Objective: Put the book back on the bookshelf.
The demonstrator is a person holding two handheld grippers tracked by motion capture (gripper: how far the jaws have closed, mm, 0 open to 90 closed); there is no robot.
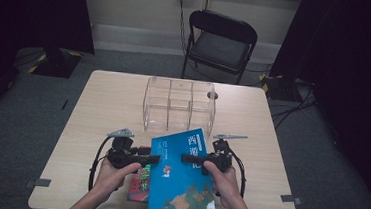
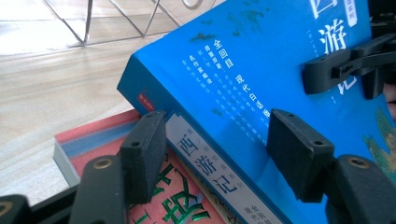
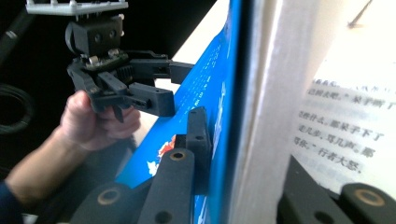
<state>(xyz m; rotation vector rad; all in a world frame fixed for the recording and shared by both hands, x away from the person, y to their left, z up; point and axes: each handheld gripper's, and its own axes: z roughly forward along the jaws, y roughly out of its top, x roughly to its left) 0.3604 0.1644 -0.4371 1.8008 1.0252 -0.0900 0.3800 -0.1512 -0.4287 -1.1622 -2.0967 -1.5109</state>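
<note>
Two books, two grippers and one clear divided box on one pale wooden bench (image 1: 98,102), high view. The blue book (image 1: 182,179) lies tilted at the near middle, its left part resting over the red book (image 1: 139,186), which lies flat on the bench beneath it. The right gripper (image 1: 189,159), held in the person's right hand (image 1: 222,180), comes in from the right; its jaws are pressed onto the blue book's right edge, one on the cover and one on the pages, as the right gripper view shows. The left gripper (image 1: 153,158), held in the left hand (image 1: 112,175), points right at the book's left edge; in the left gripper view its jaws stand spread on either side of the spine, with one jaw beside the spine label and the other over the cover, not squeezing it. The clear box (image 1: 179,105) stands just beyond the books, in the middle of the bench. One black folding chair (image 1: 221,42) stands on the floor past the far edge
</note>
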